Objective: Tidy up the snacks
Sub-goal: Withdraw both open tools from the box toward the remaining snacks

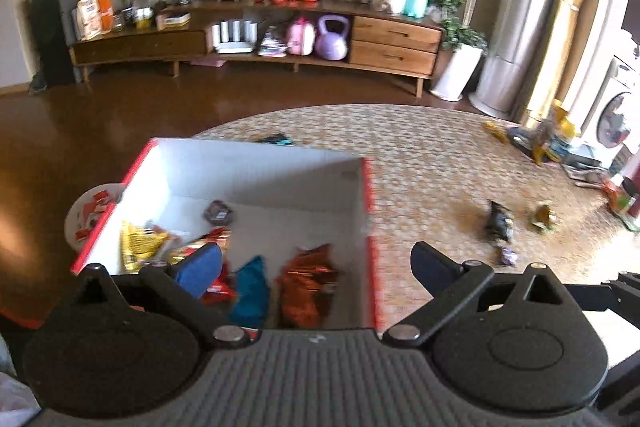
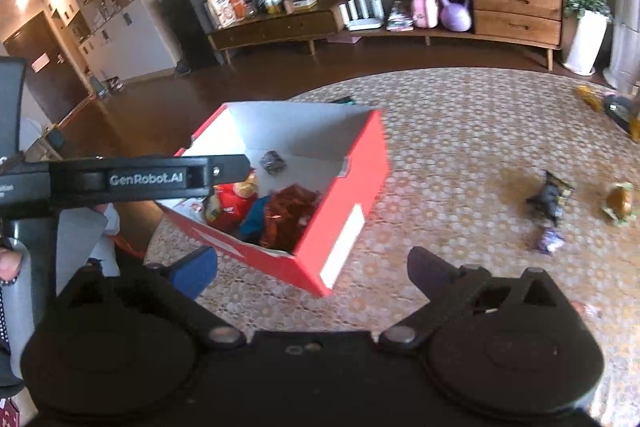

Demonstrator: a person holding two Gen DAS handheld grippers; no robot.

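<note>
Claws, two, both spread wide and empty: left claw (image 1: pixel 316 269) hangs over the near end of the box, nothing between its blue-padded and black fingers; right claw (image 2: pixel 312 273) hangs over bare rug just in front of the box's near corner, likewise holding nothing.

Box (image 1: pixel 370 211): open-topped cardboard, red glossy outside, plain white inside, rectangular, standing on the rug; contents piled at its near end: orange foil packet (image 1: pixel 306 287), crinkled and shiny; teal packet (image 1: pixel 252 291), soft pillow shape; yellow packet (image 1: pixel 140 245), flat; red wrappers beside it, partly hidden by a finger; one small dark round item (image 1: pixel 219 211) lying apart on the white floor of the box.

Rug (image 2: pixel 460 131): round, woven look, small honeycomb pattern in beige and tan, on a dark polished wooden floor.

Loose snacks, well apart from the box to its right: dark wrapper (image 2: pixel 550 197), crumpled; small purple piece (image 2: pixel 550 241) near it; gold-green wrapper (image 2: pixel 620 205), rounded; further litter at the rug's far right edge, too blurred to name.

Step in hand, by judgement: between deliveries, the box part filled and several pieces left on the rug; next move calls for a swing right and down to the dark wrapper, fingers kept wide until astride it, then a light pinch, since thin film will slip or crush.
</note>
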